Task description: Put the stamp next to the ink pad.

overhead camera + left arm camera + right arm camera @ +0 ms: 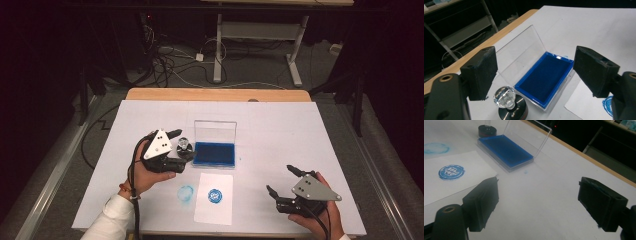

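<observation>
White counter (pixel 280 130): stamp (pixel 509 103) beside open ink pad (pixel 545 80). Left gripper (pixel 531 75) and right gripper (pixel 546 206) fingers open, empty. Centre left fingers on crystal knob before closing.

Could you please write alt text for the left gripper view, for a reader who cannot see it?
The open left hand-held gripper hangs over a white table, its two black jaws framing an open blue ink pad with its clear lid raised. A stamp with a faceted crystal knob stands just in front of the pad, beside one jaw. A sheet of paper bearing blue ink lies nearby.
</observation>
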{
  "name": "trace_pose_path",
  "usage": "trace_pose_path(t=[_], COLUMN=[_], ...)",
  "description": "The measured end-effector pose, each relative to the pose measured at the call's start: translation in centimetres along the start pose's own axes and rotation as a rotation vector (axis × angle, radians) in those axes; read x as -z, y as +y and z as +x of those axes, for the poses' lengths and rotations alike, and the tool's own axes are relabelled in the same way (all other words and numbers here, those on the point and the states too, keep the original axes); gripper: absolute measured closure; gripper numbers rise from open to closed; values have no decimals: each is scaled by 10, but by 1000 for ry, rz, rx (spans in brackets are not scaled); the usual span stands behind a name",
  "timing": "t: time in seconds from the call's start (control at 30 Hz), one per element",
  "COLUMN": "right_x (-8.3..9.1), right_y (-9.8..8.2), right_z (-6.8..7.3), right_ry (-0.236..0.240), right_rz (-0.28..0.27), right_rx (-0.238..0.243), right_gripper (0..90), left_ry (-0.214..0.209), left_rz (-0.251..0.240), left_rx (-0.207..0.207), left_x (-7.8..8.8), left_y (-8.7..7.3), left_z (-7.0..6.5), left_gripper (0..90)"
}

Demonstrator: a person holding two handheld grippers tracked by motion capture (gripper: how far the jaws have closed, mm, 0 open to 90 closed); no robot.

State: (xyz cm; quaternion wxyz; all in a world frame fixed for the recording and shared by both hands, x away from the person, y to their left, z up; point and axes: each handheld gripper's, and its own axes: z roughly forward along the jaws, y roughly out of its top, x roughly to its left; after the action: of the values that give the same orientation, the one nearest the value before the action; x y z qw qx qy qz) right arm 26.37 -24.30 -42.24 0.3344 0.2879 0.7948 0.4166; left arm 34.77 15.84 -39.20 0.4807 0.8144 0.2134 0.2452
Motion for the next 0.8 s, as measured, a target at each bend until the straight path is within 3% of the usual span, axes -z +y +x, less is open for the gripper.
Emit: trace_pose_path(t=[0.47,0.8], right_x=[3,4], right_y=[1,1], right_z=[-1,-2], right_ry=[-7,-11], right_rz=[-16,-16], right_rx=[4,7], right_gripper=[168,175], left_ry=[4,6], left_rz=[32,37], left_rx=[-50,-65], left_x=[10,17], left_y=[-9,-16], left_z=[-14,-19], left_gripper=[189,189])
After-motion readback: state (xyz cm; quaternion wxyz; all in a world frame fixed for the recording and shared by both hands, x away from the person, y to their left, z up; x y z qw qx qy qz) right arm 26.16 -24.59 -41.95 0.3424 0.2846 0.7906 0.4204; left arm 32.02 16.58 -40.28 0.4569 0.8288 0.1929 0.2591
